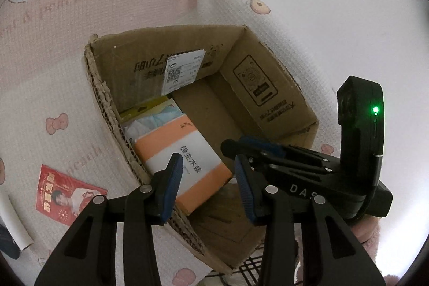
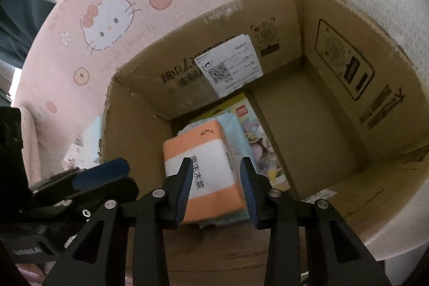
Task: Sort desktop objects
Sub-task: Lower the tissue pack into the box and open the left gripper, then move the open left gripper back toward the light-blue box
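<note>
- left wrist view: my left gripper [image 1: 207, 186] hangs over the near left corner of an open cardboard box [image 1: 281, 87] that sits on a pink cartoon-print cloth [image 1: 53, 44]. its blue-padded tongs are spread wide and pinch nothing.
- inside the box, against the left wall, lies an orange and white tissue pack [image 1: 182, 160], on top of a pale blue packet [image 1: 150, 122]. the right half of the box floor is bare cardboard.
- outside the box, well to the left on the cloth, lies a red card [image 1: 67, 195] with a white tube [image 1: 13, 221] near it. these look like things not yet sorted.
- my right gripper [image 1: 238, 146] reaches in from the right, its tips over the box beside the tissue pack.
- right wrist view: my right gripper [image 2: 217, 189] looks down into the box [image 2: 335, 66]. its tongs are spread, one on each side of the tissue pack [image 2: 206, 168], but i see gaps at both pads, so i judge it is not pinching.
- the pack rests on the blue packet [image 2: 233, 130], with a colourful flat package [image 2: 257, 146] beneath, near the back wall with its white label [image 2: 228, 66].
- my left gripper [image 2: 99, 176] shows at the left edge, over the box's left rim.
- i judge the step is placing the tissue pack in the box. next, i would lift the right gripper straight up clear of the walls, then fetch the red card or the tube.
</note>
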Available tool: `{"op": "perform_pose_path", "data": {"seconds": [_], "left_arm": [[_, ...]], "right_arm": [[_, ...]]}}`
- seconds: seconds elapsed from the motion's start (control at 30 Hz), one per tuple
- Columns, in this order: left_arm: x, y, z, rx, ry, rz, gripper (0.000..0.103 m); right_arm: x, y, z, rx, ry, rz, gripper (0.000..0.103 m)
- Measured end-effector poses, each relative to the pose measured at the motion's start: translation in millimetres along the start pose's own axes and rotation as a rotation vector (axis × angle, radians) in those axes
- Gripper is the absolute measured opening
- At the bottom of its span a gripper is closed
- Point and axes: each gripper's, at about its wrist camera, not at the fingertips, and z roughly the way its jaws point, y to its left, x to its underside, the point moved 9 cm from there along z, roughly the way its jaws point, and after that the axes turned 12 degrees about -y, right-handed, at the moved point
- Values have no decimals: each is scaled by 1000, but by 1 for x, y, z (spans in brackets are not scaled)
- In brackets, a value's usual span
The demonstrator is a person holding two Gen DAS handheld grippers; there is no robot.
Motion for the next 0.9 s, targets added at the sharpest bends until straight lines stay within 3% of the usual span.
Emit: {"op": "perform_pose_path", "data": {"seconds": [0.13, 0.27, 0.4, 0.53, 0.6, 0.67, 0.9], "left_arm": [[1, 0, -4, 13, -4, -13, 45], [0, -3, -10, 52, -19, -33, 57], [-4, -10, -18, 21, -56, 53, 67], [-13, -20, -34, 32, -118, 99, 69], [-18, -23, -42, 30, -145, 119, 72], [-22, -24, -50, 26, -170, 133, 72], [-26, -18, -80, -31, -238, 204, 73]], "right_arm": [[-2, -3, -2, -2, -3, 11, 36], [-5, -3, -12, 11, -26, 11, 37], [-8, 3, -26, 39, -52, -16, 48], [-16, 11, -46, 80, -101, -64, 53], [-21, 17, -58, 94, -132, -82, 63], [-25, 24, -69, 94, -159, -99, 67], [-28, 51, -80, 77, -186, -147, 69]]}}
